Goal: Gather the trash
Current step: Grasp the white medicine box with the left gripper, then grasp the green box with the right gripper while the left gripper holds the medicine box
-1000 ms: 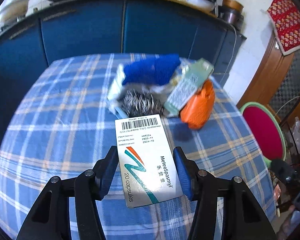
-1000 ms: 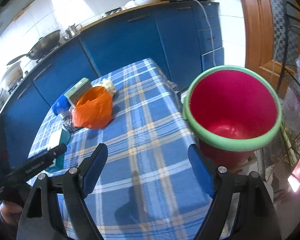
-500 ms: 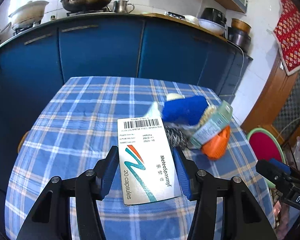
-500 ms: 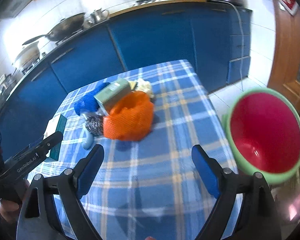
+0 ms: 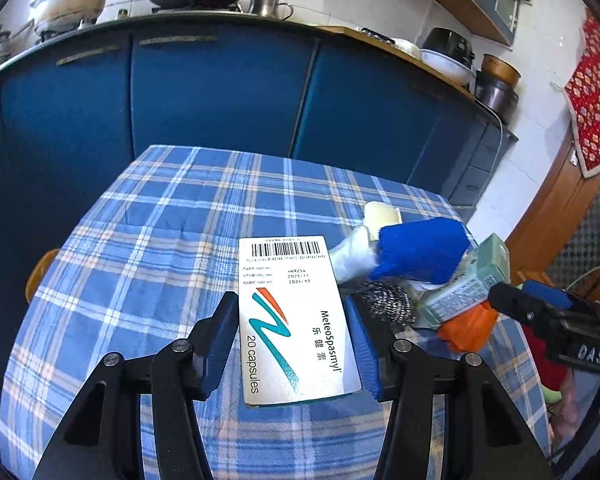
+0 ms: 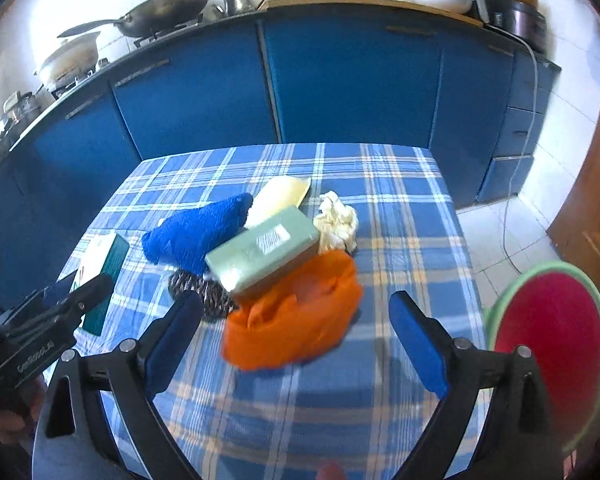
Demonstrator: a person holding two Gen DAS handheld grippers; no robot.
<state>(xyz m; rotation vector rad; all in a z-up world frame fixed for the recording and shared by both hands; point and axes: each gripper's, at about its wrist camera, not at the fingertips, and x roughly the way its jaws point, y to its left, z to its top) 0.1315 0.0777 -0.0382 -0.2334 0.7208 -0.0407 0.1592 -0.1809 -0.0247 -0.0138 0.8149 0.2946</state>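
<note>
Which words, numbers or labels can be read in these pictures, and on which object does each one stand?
"MeteoSpasmyl" and "20 capsules": on the medicine box in the left gripper.
"2023-11", "2026-10": same box; barcode digits too small to read.
"DAS": on the right gripper.
Pale green box: label blurred, unreadable.

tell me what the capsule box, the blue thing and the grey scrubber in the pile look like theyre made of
Capsule box: thin printed cardboard, slightly glossy, going by its flat faces, sharp edges and barcode. Blue thing: probably knitted or terry fabric, matte, with a nubbly, slumped surface. Grey scrubber: looks like coiled steel wool, with glinting tangled strands, though plastic mesh cannot be ruled out.
</note>
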